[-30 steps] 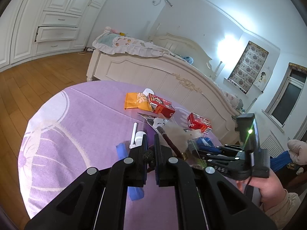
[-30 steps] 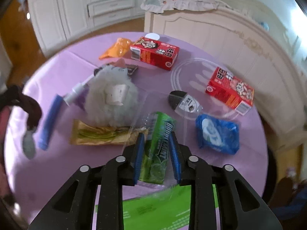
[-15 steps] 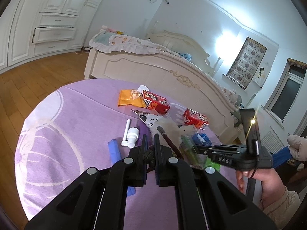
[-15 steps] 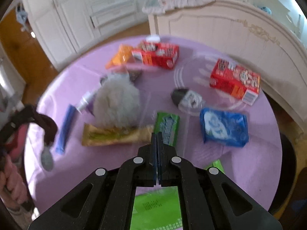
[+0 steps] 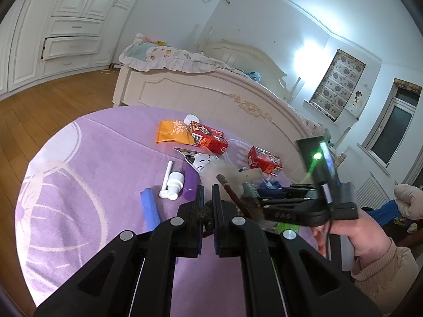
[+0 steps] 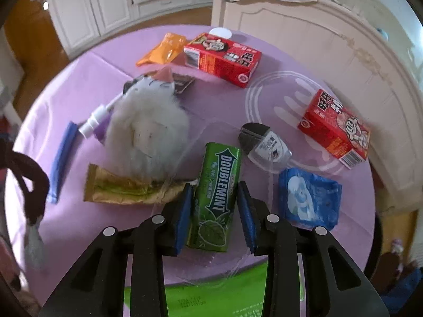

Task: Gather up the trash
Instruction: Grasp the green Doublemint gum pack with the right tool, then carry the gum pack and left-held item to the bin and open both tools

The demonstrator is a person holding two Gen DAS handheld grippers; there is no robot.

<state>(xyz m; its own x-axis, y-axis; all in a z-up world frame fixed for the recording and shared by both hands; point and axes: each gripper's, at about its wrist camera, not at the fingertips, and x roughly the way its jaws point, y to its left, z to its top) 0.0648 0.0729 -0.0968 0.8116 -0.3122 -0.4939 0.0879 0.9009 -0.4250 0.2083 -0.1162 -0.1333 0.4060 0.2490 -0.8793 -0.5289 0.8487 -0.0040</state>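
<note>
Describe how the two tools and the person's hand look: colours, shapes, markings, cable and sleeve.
Both the left tool and the right tool are black, angular frames with silver round bolts and blue pads. A green light glows on the right tool's body. A black cable runs by the bare hand, which has a beige knitted sleeve.

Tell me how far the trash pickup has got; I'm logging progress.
Nothing looks collected yet. The left gripper is shut on a dark cord. The right gripper's jaws are open either side of the green Doublemint pack, not gripping. Still on the table: two red cartons, orange packet, blue pack, gold wrapper.
</note>
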